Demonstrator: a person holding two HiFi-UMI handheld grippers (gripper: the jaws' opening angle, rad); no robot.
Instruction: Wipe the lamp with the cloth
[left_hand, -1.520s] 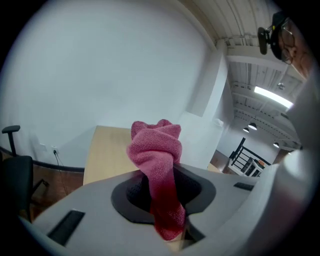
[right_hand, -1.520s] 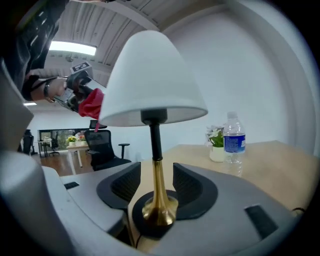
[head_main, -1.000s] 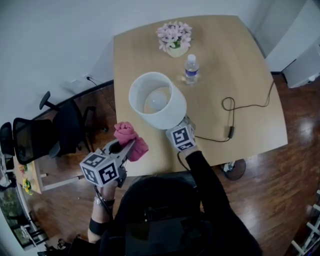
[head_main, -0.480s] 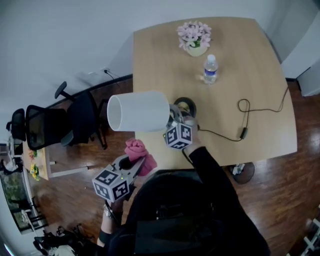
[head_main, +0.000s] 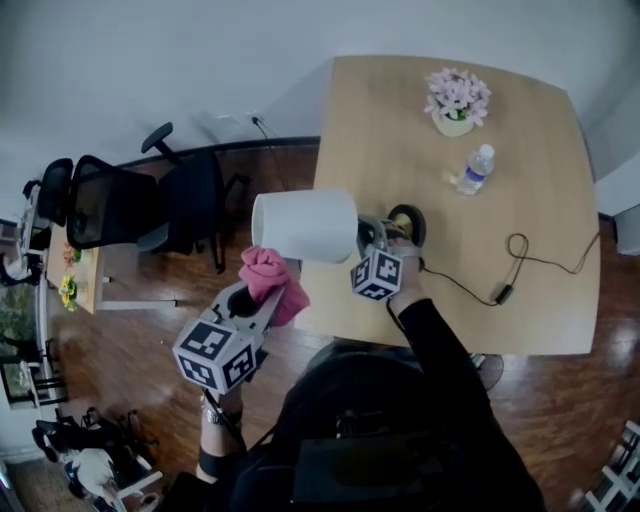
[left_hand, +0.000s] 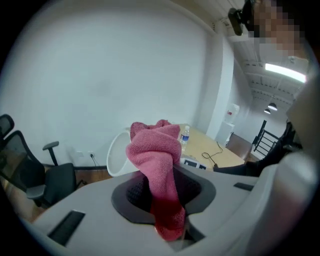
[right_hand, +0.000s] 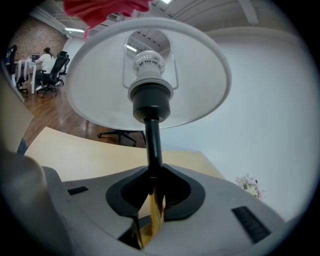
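Note:
The lamp is tipped on its side over the table's left edge, its white shade (head_main: 305, 225) pointing left and its round black base (head_main: 408, 222) to the right. My right gripper (head_main: 372, 238) is shut on the lamp's thin black stem (right_hand: 152, 150), and the shade's underside (right_hand: 150, 75) fills the right gripper view. A bunched pink cloth (head_main: 270, 280) is clamped in my left gripper (head_main: 262, 300), and its top touches the shade's lower side near the open rim. In the left gripper view the cloth (left_hand: 155, 150) stands up between the jaws, with the shade (left_hand: 117, 152) just behind it.
On the wooden table (head_main: 450, 300) stand a pot of pink flowers (head_main: 457, 100) and a small water bottle (head_main: 476, 168). The lamp's black cable (head_main: 520, 260) trails right. A black office chair (head_main: 140, 205) stands on the wood floor at the left.
The right gripper has tipped the lamp from upright to lying sideways, shade to the left. The left gripper has risen with the cloth, which now meets the shade.

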